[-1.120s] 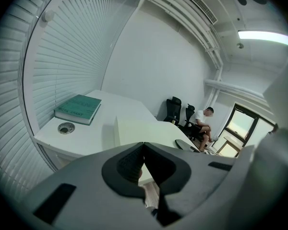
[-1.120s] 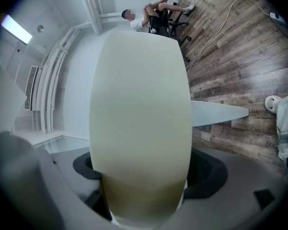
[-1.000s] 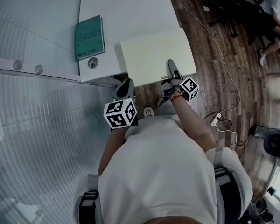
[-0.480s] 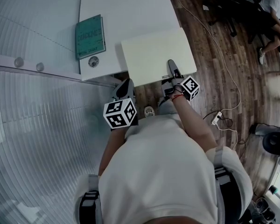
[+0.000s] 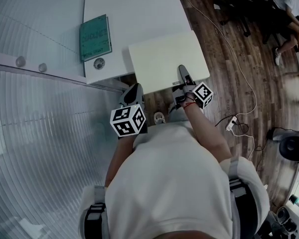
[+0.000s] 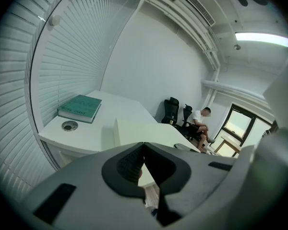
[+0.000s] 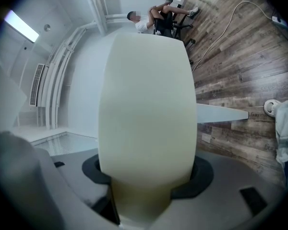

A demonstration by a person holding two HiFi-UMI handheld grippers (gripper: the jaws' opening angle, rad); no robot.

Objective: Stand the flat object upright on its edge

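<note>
The cream board (image 5: 164,59) lies flat on the white table (image 5: 134,9), with its near edge past the table's rim. The right gripper (image 5: 183,73), held almost level, has just been closing its jaws and now clamps that near edge. The left gripper (image 5: 133,91) has its jaws together and empty, and tilts downward just off the table's near rim.

Dim, bluish frames under a ceiling strip light (image 6: 261,38), edges fisheye-warped.
</note>
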